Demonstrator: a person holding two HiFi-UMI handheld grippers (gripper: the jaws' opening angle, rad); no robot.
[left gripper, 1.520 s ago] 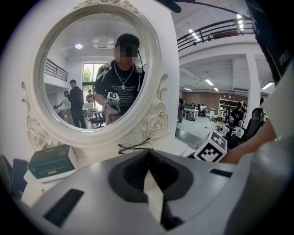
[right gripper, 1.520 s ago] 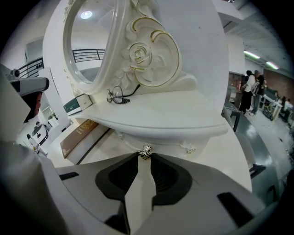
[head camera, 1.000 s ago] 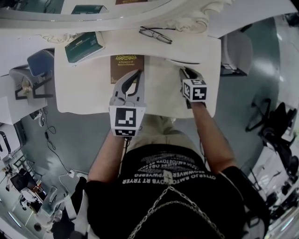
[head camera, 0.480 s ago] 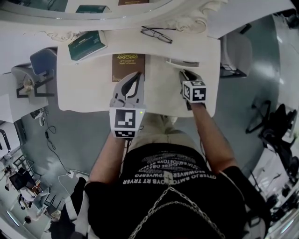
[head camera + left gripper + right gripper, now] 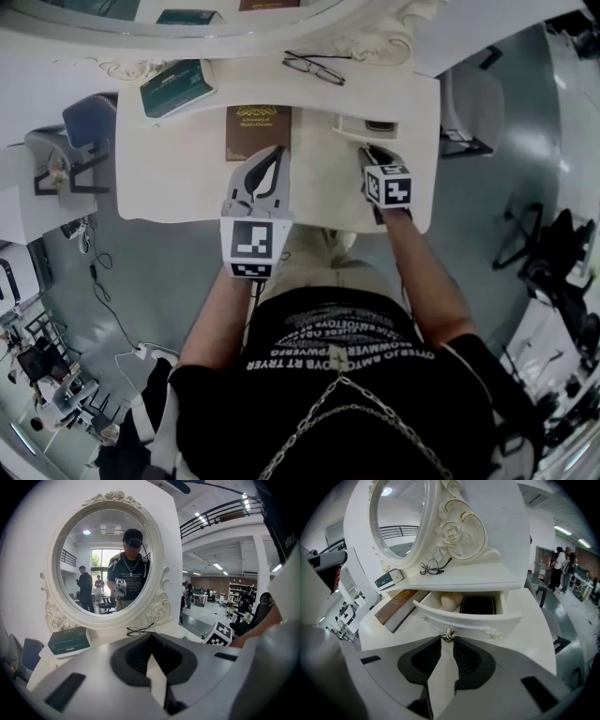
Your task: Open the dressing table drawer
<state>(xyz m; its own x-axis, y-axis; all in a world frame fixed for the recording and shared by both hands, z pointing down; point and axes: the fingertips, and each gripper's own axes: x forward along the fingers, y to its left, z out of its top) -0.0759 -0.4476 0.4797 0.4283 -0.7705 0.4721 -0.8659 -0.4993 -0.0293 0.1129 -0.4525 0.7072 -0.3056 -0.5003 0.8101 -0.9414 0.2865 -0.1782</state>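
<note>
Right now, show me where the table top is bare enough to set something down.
Widest bare patch: the tabletop left of the brown book, in front of the green box. A narrower strip lies between book and open drawer. Crowded: the back shelf with glasses, and the right side, where the right gripper grips the drawer knob.

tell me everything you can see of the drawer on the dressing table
The drawer is white and glossy, like painted wood, with a curved front and a small silvery knob at its middle. It sits under the shelf below the mirror and stands partly pulled out. Inside lie a pale rounded thing and a black case. The right gripper pinches the knob.
</note>
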